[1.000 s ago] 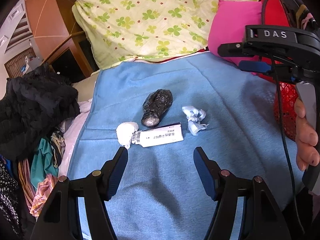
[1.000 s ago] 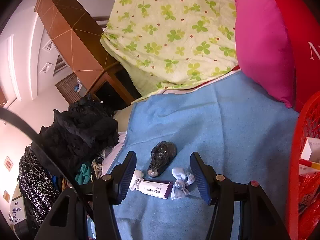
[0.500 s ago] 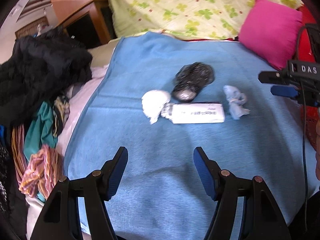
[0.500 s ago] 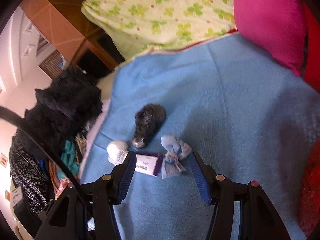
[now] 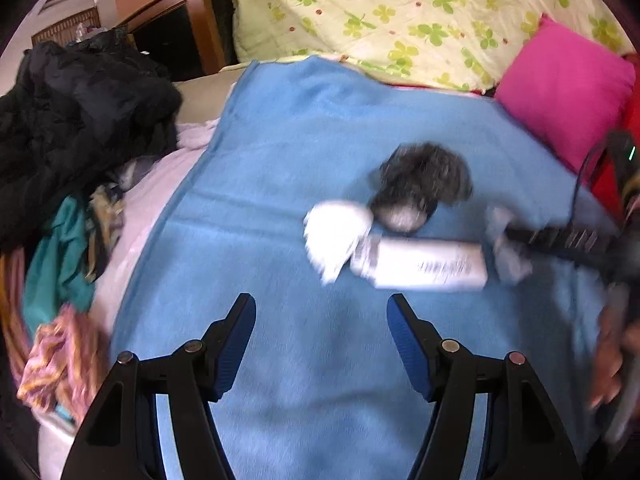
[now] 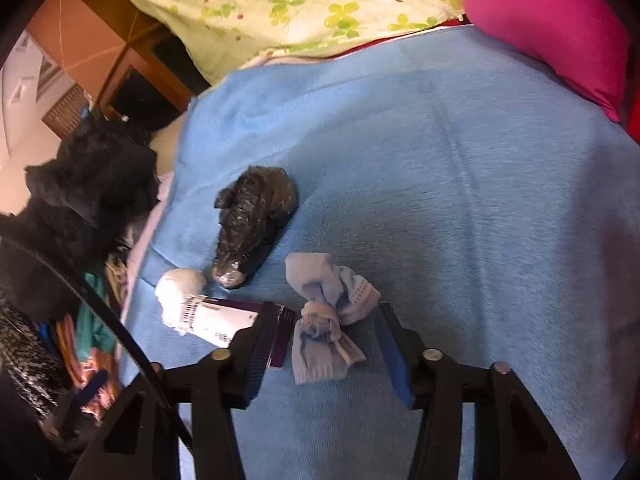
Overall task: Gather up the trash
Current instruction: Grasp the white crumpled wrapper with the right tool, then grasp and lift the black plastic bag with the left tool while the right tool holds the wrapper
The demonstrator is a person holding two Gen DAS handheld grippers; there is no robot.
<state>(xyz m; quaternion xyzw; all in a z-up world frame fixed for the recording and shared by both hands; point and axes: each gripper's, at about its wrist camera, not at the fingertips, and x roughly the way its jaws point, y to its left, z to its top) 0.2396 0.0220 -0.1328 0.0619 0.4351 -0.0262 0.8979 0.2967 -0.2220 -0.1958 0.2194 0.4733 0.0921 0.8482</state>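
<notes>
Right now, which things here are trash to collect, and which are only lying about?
Trash: black bag, white wad, box, blue mask.
Lying about: pink pillow, clothes pile, floral quilt, blue blanket.

the left gripper [image 5: 322, 320] hangs low and level, its two blue-padded fingers [image 5: 236, 338] spread wide with nothing between them. the right gripper [image 6: 324, 336] is tipped downward, its fingers [image 6: 394, 350] also wide apart, one on each side of a small bundle without pressing on it. in the left wrist view the right gripper shows blurred at the right edge, with the person's right hand [image 5: 610, 354] wrapped around its handle.
</notes>
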